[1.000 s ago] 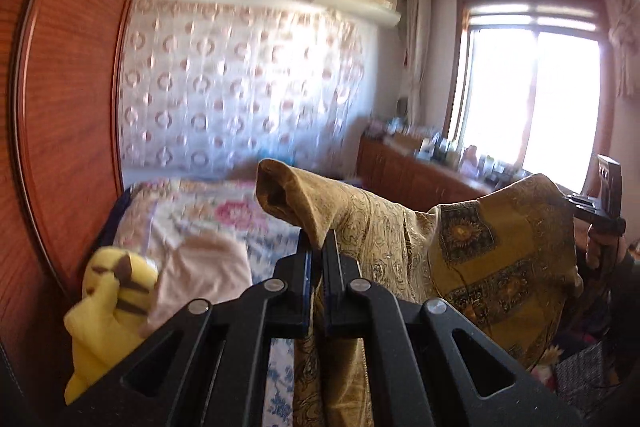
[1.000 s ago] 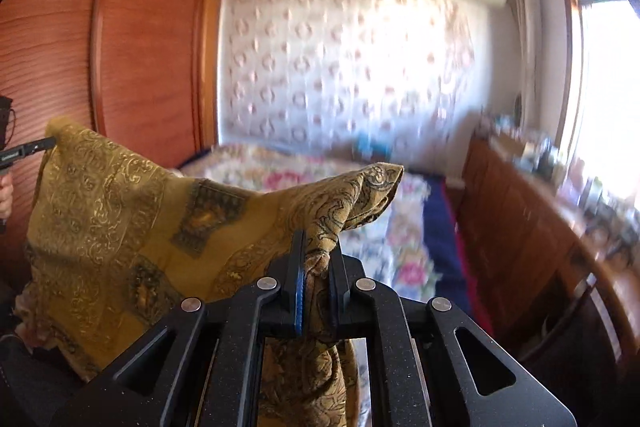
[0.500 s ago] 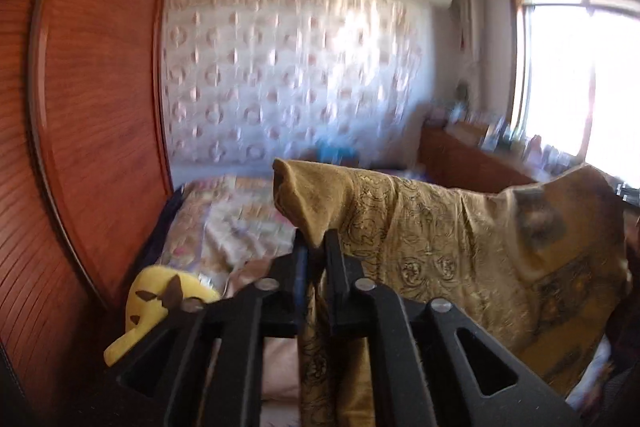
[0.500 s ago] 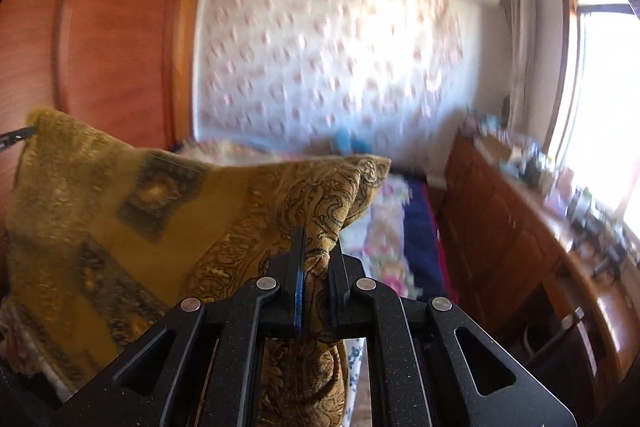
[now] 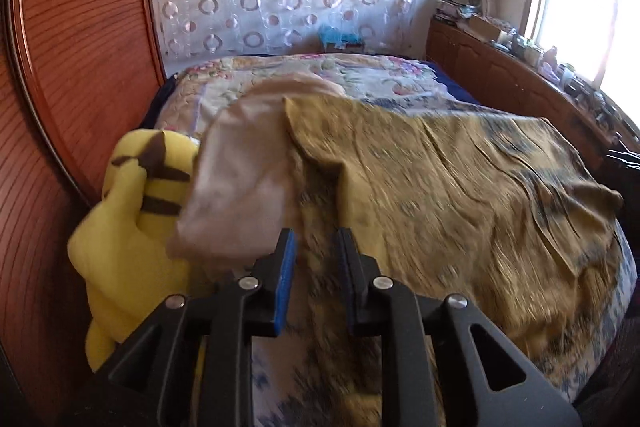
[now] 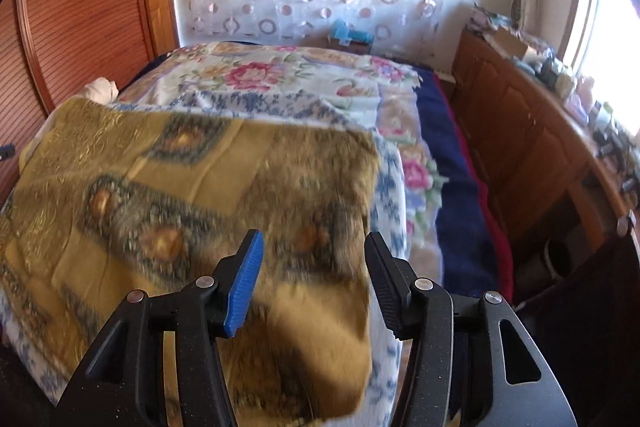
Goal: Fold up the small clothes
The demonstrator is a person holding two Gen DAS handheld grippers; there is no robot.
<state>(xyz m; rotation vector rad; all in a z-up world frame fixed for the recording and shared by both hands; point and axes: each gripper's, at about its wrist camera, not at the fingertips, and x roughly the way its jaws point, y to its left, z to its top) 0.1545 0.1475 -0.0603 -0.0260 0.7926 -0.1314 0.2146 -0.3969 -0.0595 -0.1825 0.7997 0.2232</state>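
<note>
The mustard patterned cloth (image 5: 460, 187) is spread flat across the near end of the bed (image 5: 320, 75), filling the centre and right of the left wrist view and the left and centre of the right wrist view (image 6: 180, 187); the left gripper (image 5: 316, 255) is seen at bottom centre with its jaws narrowly apart and opening, the cloth lying between them but not pressed; the right gripper (image 6: 312, 267) is seen with jaws wide and opening, the cloth's corner lying beneath the gap, unpinched; a beige garment (image 5: 248, 179) and a yellow plush toy (image 5: 132, 227) are seen at left, touching the cloth's edge.
</note>
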